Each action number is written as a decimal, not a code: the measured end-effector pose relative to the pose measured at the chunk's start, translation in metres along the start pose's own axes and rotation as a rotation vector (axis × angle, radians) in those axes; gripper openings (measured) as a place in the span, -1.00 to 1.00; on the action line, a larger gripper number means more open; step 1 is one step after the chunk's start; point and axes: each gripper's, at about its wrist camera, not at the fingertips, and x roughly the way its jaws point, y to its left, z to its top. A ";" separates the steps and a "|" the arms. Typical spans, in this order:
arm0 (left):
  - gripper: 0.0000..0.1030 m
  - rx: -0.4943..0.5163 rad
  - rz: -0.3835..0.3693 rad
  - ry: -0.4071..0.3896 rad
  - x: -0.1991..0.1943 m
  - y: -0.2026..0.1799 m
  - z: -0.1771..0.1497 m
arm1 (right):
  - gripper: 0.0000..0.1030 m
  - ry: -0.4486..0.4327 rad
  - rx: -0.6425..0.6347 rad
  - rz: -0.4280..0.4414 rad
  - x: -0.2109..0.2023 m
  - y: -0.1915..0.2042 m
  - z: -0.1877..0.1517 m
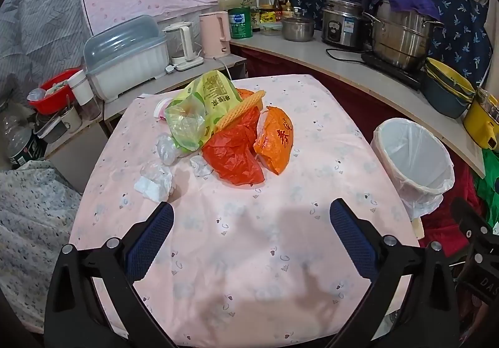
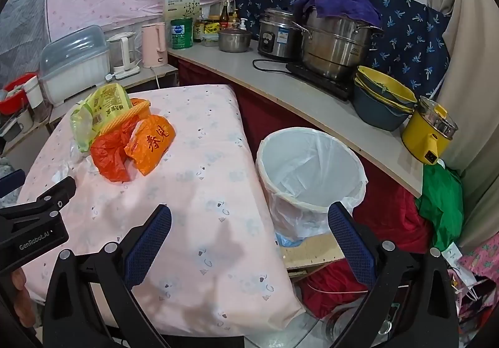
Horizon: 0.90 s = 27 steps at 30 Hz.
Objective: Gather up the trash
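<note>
A heap of trash lies on the pink tablecloth (image 1: 249, 254): a yellow-green bag (image 1: 202, 104), a red bag (image 1: 234, 154), an orange bag (image 1: 276, 139), a yellow waffle-textured piece (image 1: 241, 109) and crumpled white tissues (image 1: 156, 181). The heap also shows in the right wrist view, with the orange bag (image 2: 152, 142) nearest. My left gripper (image 1: 251, 220) hovers open over bare cloth, short of the heap. My right gripper (image 2: 249, 223) is open above the table's right edge, empty. A white-lined trash bin (image 2: 312, 173) stands on the floor right of the table.
A counter (image 2: 280, 89) behind carries steel pots, a rice cooker, stacked bowls (image 2: 383, 98) and a yellow pot. A lower shelf at the left holds a dish box (image 1: 124, 58) and kettles. Red and green cloth (image 2: 436, 201) lie beside the bin. The left gripper's body (image 2: 34, 217) shows at the left edge.
</note>
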 end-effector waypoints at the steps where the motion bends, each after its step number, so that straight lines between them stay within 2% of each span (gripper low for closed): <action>1: 0.86 0.000 0.000 0.000 0.000 0.000 0.000 | 0.87 0.000 -0.001 0.000 0.000 0.000 0.000; 27: 0.86 -0.007 -0.006 0.007 -0.001 0.001 0.001 | 0.87 0.002 -0.004 -0.001 0.002 0.001 0.000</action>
